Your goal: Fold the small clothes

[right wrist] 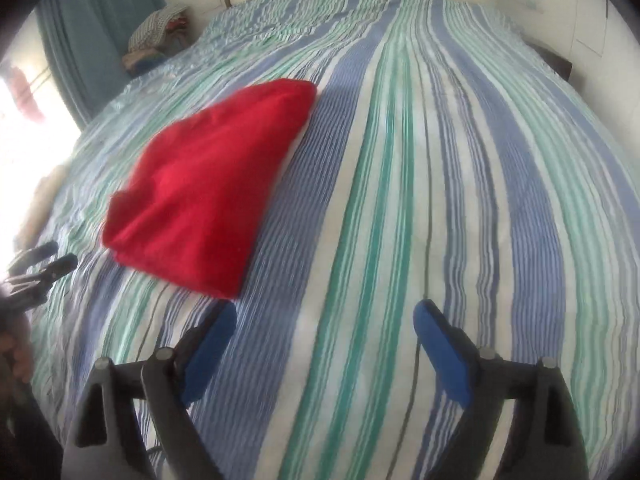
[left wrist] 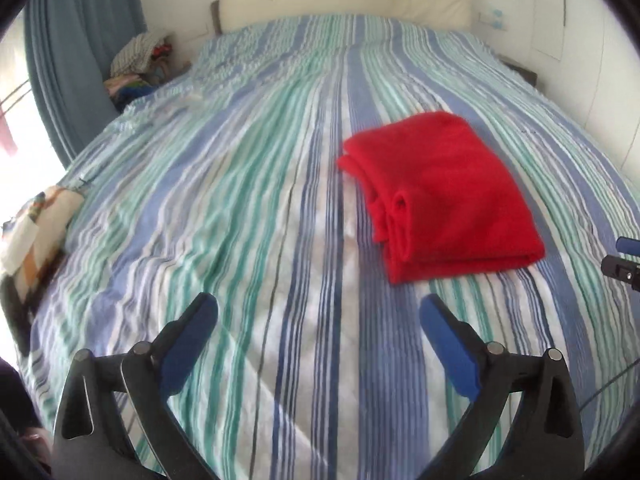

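A big bed with a striped cover of blue, green and white lines fills both views. The cover is a bit wrinkled. At the far end of the bed sits a long cream headboard cushion against the white wall. A blue curtain hangs at the far left, next to a bright window. Below the curtain, beside the bed, there is a messy pile of mixed clothes. A patterned cloth with many colours lies at the left edge of the bed.

The soft red folded garment lies flat on the cover, near the middle of the bed. It is folded into a neat thick square, with its rolled edges showing on the left side in the left wrist view. Nothing is touching it.

The left claw is wide open, and its 2 blue pads hold nothing. It hangs over the bare cover, just near the red garment's close left corner. The right claw is also wide open and empty, near the garment's close right corner.
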`<state>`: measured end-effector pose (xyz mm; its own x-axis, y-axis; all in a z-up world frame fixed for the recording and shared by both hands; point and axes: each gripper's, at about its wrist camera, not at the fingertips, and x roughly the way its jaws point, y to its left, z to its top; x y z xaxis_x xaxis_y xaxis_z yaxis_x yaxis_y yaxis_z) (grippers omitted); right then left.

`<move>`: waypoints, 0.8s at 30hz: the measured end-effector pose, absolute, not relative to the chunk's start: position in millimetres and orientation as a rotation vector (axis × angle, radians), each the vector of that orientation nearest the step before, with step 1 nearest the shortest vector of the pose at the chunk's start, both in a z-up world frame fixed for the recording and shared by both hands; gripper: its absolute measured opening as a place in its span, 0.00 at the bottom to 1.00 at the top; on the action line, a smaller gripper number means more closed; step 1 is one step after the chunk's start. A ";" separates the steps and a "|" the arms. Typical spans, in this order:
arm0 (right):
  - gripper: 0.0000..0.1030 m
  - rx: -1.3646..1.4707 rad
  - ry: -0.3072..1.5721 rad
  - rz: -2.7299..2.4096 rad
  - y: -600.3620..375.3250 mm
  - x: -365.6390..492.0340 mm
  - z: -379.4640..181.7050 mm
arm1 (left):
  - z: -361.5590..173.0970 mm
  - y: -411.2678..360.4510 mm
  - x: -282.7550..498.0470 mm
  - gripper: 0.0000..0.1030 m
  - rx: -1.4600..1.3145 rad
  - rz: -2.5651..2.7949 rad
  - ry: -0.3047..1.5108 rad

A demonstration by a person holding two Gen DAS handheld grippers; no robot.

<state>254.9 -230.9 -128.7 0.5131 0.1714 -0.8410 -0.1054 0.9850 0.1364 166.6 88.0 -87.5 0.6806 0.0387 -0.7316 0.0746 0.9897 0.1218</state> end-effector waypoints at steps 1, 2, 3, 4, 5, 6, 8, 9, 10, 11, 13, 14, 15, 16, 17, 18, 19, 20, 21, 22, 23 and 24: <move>0.94 0.065 1.001 0.174 -228.4 239.0 -119.0 | -75.1 81.5 153.8 0.99 0.152 -0.003 0.804; 0.95 0.050 0.978 0.180 -224.2 225.7 -107.9 | -63.3 76.9 147.0 0.99 0.151 0.012 0.794; 0.97 0.030 0.948 0.185 -217.7 211.4 -94.6 | -52.8 72.1 136.0 0.99 0.146 0.022 0.797; 0.97 0.008 0.918 0.190 -211.3 199.5 -80.7 | -42.6 71.2 127.5 0.99 0.135 0.031 0.796; 0.99 -0.008 0.886 0.194 -205.3 186.6 -67.1 | -33.3 66.7 115.7 0.99 0.133 0.051 0.784; 0.99 -0.018 0.862 0.200 -200.4 171.5 -55.3 | -26.2 63.1 107.1 0.99 0.133 0.076 0.774; 0.99 -0.026 0.833 0.214 -189.3 151.8 -34.5 | -16.1 58.5 92.2 0.99 0.139 0.099 0.791; 0.99 -0.031 0.820 0.217 -185.8 141.7 -26.2 | -12.0 54.7 87.1 0.99 0.145 0.093 0.811; 0.99 -0.044 0.810 0.212 -180.8 131.4 -18.5 | -8.2 52.7 81.1 0.99 0.147 0.076 0.824; 0.99 -0.059 0.802 0.200 -176.0 123.5 -10.9 | -5.4 50.6 74.1 0.99 0.141 0.067 0.827; 0.99 -0.079 0.788 0.170 -170.1 111.1 1.3 | -0.4 51.6 57.2 0.99 0.124 0.083 0.814; 0.99 -0.083 0.790 0.156 -168.1 103.9 5.6 | 2.1 52.4 51.9 0.99 0.120 0.092 0.811; 0.99 -0.083 0.799 0.143 -166.4 98.8 9.3 | 4.2 51.8 45.8 0.99 0.124 0.099 0.809; 0.99 -0.084 0.805 0.127 -166.0 92.8 12.3 | 5.9 51.4 42.1 0.99 0.129 0.101 0.806; 0.99 -0.081 0.807 0.115 -166.2 86.7 15.3 | 7.2 50.3 38.4 0.99 0.136 0.103 0.804; 0.99 -0.076 0.812 0.112 -165.7 81.6 17.1 | 9.4 49.9 35.1 0.99 0.137 0.102 0.801; 0.99 -0.070 0.821 0.123 -164.7 77.0 18.5 | 11.1 50.2 32.8 0.99 0.132 0.094 0.801; 0.99 -0.061 0.830 0.136 -164.6 73.3 18.8 | 13.8 49.6 30.9 0.99 0.124 0.085 0.804; 0.99 -0.062 0.840 0.138 -163.1 69.9 19.7 | 16.0 49.5 29.2 0.99 0.116 0.082 0.807; 0.99 -0.071 0.846 0.134 -161.5 65.7 20.5 | 17.9 49.6 28.2 0.99 0.112 0.083 0.808; 0.99 -0.077 0.846 0.134 -160.1 61.1 21.7 | 20.0 47.4 24.6 1.00 0.113 0.087 0.805; 0.99 -0.077 0.844 0.135 -159.6 58.0 24.0 | 21.9 47.3 23.6 1.00 0.111 0.091 0.802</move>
